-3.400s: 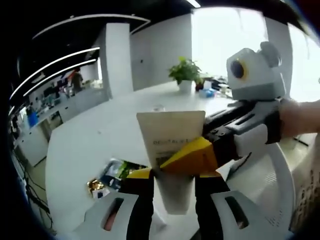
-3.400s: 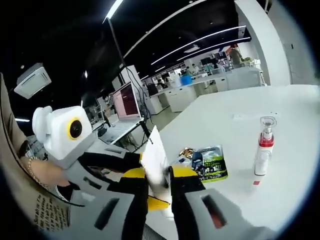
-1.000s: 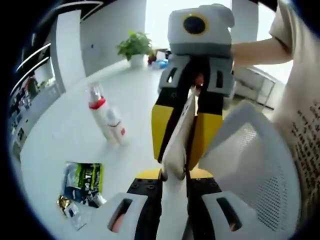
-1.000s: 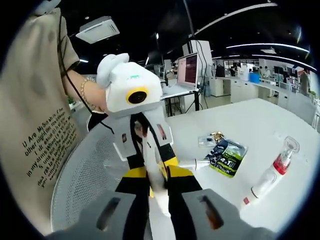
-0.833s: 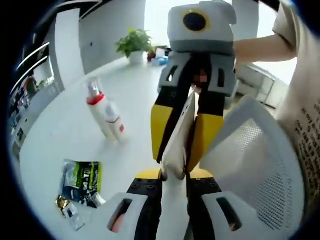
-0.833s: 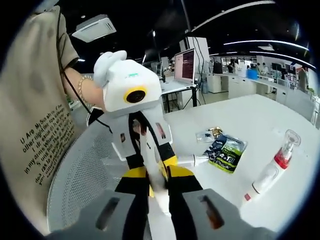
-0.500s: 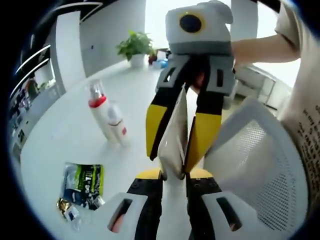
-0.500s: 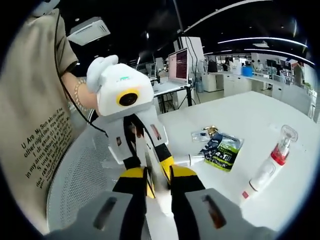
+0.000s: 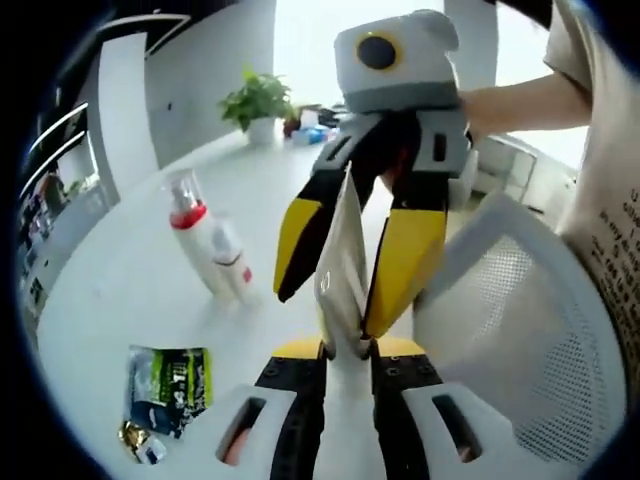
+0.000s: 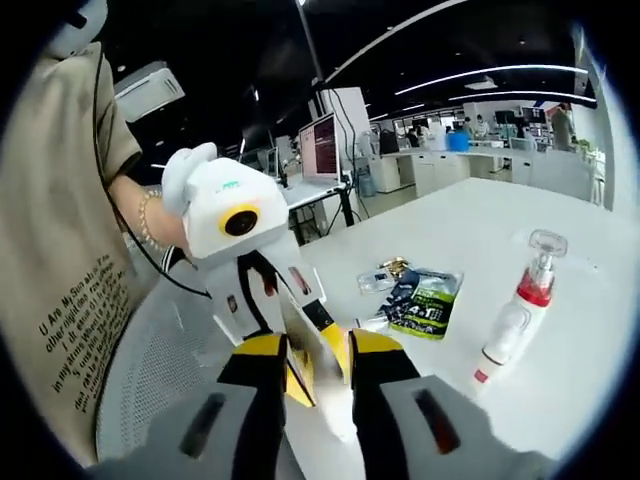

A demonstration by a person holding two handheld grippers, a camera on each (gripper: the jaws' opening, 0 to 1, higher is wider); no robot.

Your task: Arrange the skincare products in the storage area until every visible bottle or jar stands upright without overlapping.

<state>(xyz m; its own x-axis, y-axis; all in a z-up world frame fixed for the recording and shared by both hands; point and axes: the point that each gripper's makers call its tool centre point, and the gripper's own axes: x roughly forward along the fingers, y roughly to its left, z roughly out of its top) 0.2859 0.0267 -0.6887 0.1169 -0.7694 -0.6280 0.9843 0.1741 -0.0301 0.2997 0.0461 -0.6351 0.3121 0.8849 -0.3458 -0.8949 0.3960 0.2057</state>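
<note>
Left hand-held gripper [image 9: 348, 352] clamps white tube [image 9: 343, 265]; right hand-held gripper [image 9: 352, 285] spread.

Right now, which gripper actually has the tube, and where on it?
The left gripper holds the white tube by its lower end. The right gripper stands open around its upper part, no longer clamped.

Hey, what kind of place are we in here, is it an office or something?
Most likely an open-plan office: a lit computer monitor on a desk, long white counters under ceiling strip lights, a white mesh office chair and a potted green plant on the large white table.
</note>
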